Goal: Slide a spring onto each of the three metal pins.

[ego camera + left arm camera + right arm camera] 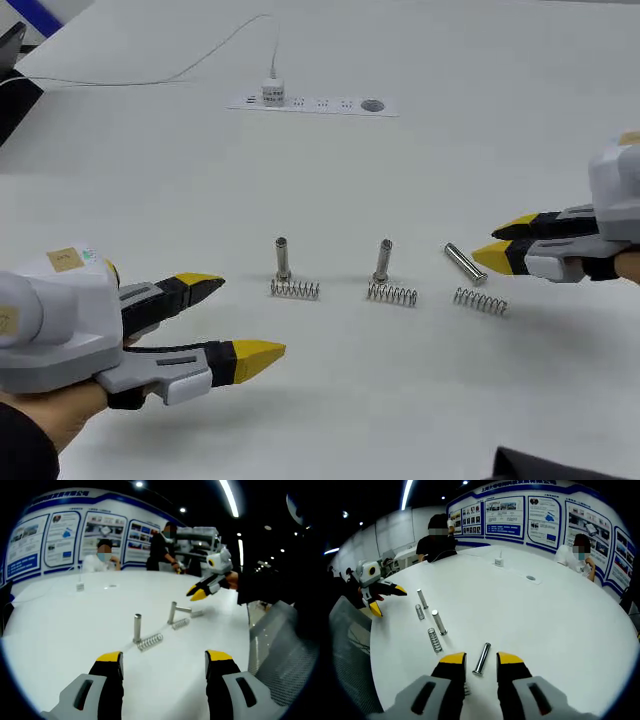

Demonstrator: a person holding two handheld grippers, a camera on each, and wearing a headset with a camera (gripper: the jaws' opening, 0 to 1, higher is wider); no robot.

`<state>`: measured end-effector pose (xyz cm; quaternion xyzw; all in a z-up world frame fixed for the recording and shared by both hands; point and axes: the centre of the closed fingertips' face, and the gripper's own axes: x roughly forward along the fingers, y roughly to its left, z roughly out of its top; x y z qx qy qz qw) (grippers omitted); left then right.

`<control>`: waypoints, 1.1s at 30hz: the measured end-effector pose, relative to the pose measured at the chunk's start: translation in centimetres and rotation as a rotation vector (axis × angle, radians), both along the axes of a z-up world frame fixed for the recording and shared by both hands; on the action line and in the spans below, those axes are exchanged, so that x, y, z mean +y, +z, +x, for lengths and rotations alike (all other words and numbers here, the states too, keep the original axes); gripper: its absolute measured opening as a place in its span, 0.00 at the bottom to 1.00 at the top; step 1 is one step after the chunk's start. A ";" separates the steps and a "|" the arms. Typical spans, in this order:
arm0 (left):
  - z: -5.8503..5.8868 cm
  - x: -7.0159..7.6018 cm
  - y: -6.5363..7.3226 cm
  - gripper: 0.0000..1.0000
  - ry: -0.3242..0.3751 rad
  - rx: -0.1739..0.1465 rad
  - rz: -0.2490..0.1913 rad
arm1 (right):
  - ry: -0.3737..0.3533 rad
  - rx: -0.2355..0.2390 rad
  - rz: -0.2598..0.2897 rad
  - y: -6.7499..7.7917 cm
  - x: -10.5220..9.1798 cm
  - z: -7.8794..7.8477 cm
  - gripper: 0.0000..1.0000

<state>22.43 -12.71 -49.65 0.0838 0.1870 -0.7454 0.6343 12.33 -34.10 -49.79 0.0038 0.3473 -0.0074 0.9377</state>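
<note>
step: starting, springs (pixel 295 289) lying loose | right hand-held gripper (pixel 487 245) gaping narrowly, fallen pin (pixel 465 263) just ahead | left hand-held gripper (pixel 252 316) gaping wide | next: probably pinching that pin

The desk (pixel 420 170) is plain white. The left claw (pixel 250 315) and the right claw (pixel 484 243) each have bright yellow tips with black behind them, and pale grey and white bodies. The left one carries a tan sticker (pixel 65 259). The three pins (pixel 282 258) are shiny silver, and the springs (pixel 295 289) are a duller silver-grey. The power strip (pixel 312 103) is white. In the left gripper view the wall posters (pixel 60 537) are blue and white
</note>
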 end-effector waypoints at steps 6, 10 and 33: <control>0.0 0.0 0.0 0.67 0.001 0.001 0.000 | -0.003 0.063 -0.001 -0.9 -0.1 1.0 0.23; 0.0 0.0 0.0 0.67 0.000 0.002 0.001 | -0.006 0.104 -0.001 -1.7 -0.1 1.4 0.23; -0.1 0.1 -0.3 0.66 -0.004 0.009 0.008 | -0.053 0.248 0.025 -4.1 -0.7 2.8 0.14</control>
